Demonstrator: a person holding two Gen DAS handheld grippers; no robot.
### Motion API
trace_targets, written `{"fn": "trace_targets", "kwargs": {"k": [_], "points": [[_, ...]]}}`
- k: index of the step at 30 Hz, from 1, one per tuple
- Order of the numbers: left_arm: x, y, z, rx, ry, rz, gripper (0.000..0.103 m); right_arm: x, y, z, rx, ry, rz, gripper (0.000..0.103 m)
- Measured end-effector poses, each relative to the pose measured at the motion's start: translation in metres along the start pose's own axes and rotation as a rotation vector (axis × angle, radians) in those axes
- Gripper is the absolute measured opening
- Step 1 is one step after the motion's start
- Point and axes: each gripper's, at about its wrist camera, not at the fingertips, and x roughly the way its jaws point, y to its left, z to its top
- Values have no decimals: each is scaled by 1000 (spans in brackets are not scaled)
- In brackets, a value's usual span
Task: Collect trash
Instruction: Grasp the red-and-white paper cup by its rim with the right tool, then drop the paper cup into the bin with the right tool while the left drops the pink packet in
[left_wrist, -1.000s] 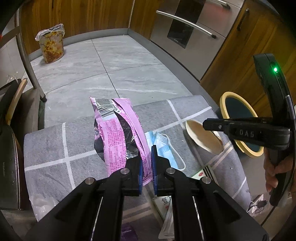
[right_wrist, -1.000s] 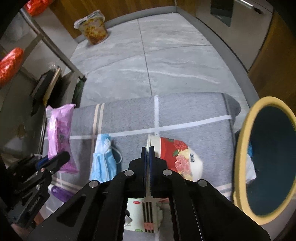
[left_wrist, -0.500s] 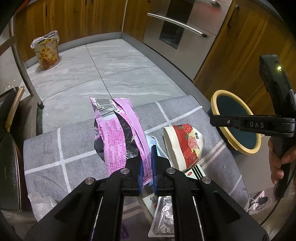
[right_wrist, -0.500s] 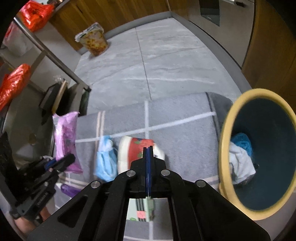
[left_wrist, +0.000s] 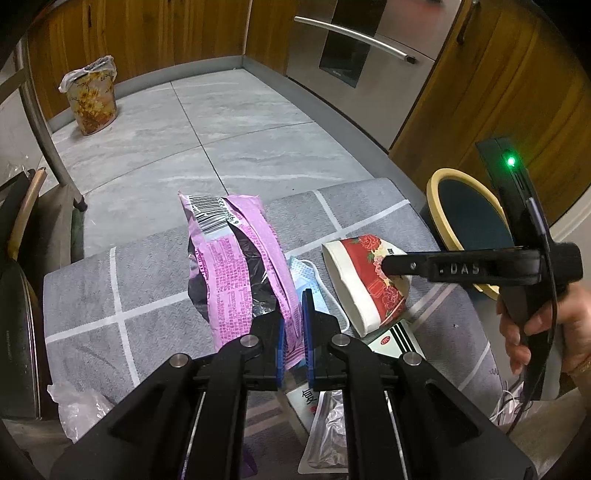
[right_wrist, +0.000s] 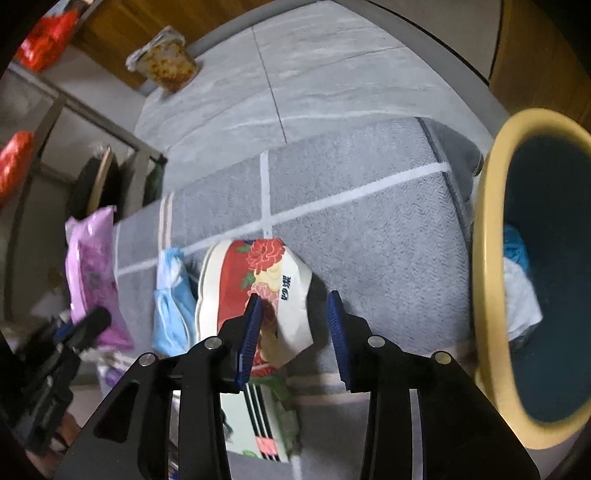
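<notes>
the left tool (left_wrist: 293, 325) is clenched on the lower edge of a pink wrapper (left_wrist: 236, 266), which stands up from the grey checked cloth (left_wrist: 147, 284) on the tabletop. the right tool (right_wrist: 293, 325) is spread wide, its jaws straddling the narrow end of a red flowered paper cup (right_wrist: 258, 291) lying on its side on the cloth; the left pad looks to touch the cup wall, the other is clear of it.

the bin (right_wrist: 491, 258), yellow-rimmed with some rubbish already inside, stands just beside the tabletop's edge on the right. a blue face mask (right_wrist: 170, 295) lies between wrapper and cup, and a striped packet (right_wrist: 266, 417) sits under the cup's near end.

risks as i judge them: the cup is thin paper and partly flattened, so a hard squeeze could crush it and let it slip out, and a shallow bite could make it roll away toward the mask. the right tool might also catch the striped packet beneath. the wrapper is held by a thin edge only and could tear or slide free while carried to the bin.
</notes>
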Motion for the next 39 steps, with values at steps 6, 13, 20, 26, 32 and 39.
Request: {"fn": "trace_targets", "kwargs": {"k": [6, 13, 20, 26, 32, 39], "points": [[1, -2, -1, -1, 6, 5, 8, 3, -1, 0, 38, 0, 73, 23], [-2, -5, 2, -3, -3, 1, 8, -22, 15, 4, -40, -49, 66, 15], [-12, -23, 12, 35, -47, 1, 8, -71, 22, 6, -127, -161, 15, 15], [-13, -52, 26, 64, -87, -38, 8, -123, -3, -3, -141, -265, -39, 15], [-12, -102, 34, 169, -114, -93, 8, -168, -35, -8, -144, -338, -166, 15], [7, -168, 35, 266, -79, -240, 8, -192, -92, -5, -89, -371, -321, 15]]}}
